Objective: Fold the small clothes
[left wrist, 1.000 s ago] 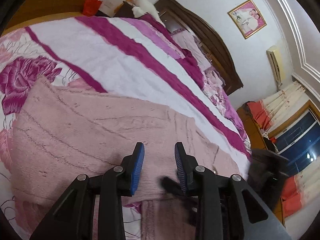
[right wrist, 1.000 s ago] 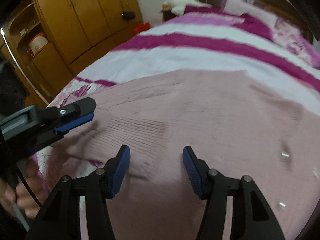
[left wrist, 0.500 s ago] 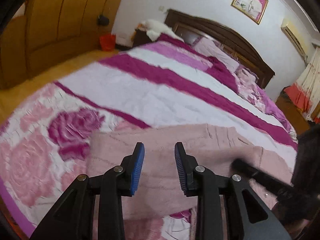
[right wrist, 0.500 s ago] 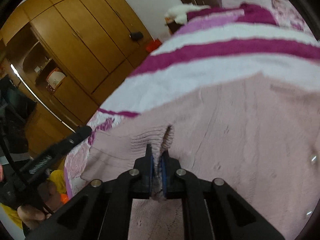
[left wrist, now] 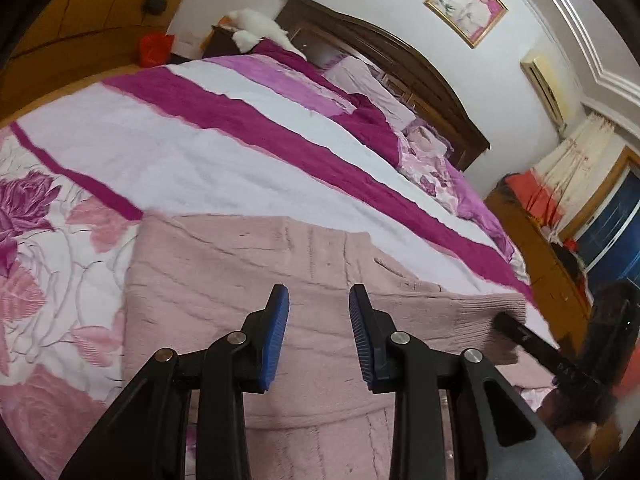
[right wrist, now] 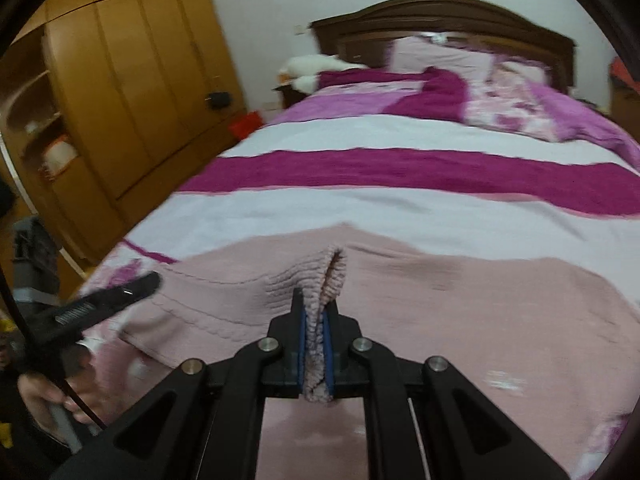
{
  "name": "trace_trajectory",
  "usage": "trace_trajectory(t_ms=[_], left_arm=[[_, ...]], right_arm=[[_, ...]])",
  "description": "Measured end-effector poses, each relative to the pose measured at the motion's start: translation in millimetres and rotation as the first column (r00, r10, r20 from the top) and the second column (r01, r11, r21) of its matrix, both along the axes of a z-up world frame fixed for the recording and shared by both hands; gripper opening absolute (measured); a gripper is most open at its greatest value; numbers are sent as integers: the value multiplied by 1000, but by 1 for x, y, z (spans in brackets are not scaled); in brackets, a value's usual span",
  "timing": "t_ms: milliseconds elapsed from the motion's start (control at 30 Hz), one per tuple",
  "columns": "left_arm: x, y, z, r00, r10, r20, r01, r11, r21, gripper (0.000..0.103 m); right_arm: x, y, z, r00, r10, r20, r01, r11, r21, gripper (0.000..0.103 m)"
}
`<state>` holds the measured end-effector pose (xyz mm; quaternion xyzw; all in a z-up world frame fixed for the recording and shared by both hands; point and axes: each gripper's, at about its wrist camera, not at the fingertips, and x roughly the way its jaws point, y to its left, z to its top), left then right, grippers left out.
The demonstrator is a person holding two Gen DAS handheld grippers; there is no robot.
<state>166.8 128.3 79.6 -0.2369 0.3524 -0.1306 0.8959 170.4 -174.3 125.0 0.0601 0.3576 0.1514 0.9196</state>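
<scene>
A pale pink knitted sweater (left wrist: 224,280) lies spread on the bed; it also fills the lower right wrist view (right wrist: 460,312). My left gripper (left wrist: 318,330) is open and empty, just above the sweater's near part. My right gripper (right wrist: 314,340) is shut on the sweater's ribbed cuff (right wrist: 324,284), which stands up pinched between the blue pads. The right gripper shows at the right of the left wrist view (left wrist: 532,344), holding that cuff lifted. The left gripper shows at the left of the right wrist view (right wrist: 108,300).
The bed has a white and magenta striped quilt (left wrist: 224,132) with a rose print (left wrist: 36,248) at the near left. Pillows (right wrist: 504,96) and a dark wooden headboard (right wrist: 440,20) are at the far end. A wooden wardrobe (right wrist: 120,92) stands to the left.
My right gripper closed on the sweater cuff and has lifted it. My left gripper stayed open and its view swung across the bed.
</scene>
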Motion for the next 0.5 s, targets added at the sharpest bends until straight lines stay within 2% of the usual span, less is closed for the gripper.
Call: trace_trajectory(t_ms=[67, 133, 200, 233, 333, 400, 433, 500], left_arm=[[1, -7, -4, 1000, 8, 0, -8, 1000, 21, 7], [7, -8, -12, 999, 8, -39, -8, 1000, 14, 7], [18, -5, -21, 996, -8, -90, 7, 1000, -17, 7], [20, -1, -24, 995, -13, -101, 9, 999, -40, 7], [26, 19, -33, 993, -9, -120, -3, 995, -97, 7], [28, 34, -40, 990, 24, -137, -39, 993, -113, 6], [28, 45, -45, 987, 50, -153, -71, 988, -134, 2], [30, 61, -52, 981, 74, -180, -109, 975, -192, 0]], right_arm=[[0, -27, -3, 999, -33, -3, 33, 999, 33, 7], [1, -50, -9, 998, -63, 5, 62, 996, 66, 7], [1, -77, -19, 995, -99, 5, 97, 988, 121, 7], [2, -85, -25, 994, -109, -23, 111, 983, 147, 7], [11, -92, -49, 987, -121, -107, 143, 964, 223, 7], [10, -95, -64, 979, -129, -156, 162, 963, 216, 7], [10, -88, -72, 977, -124, -173, 159, 966, 203, 7], [5, -85, -81, 976, -90, -200, 137, 962, 237, 7]])
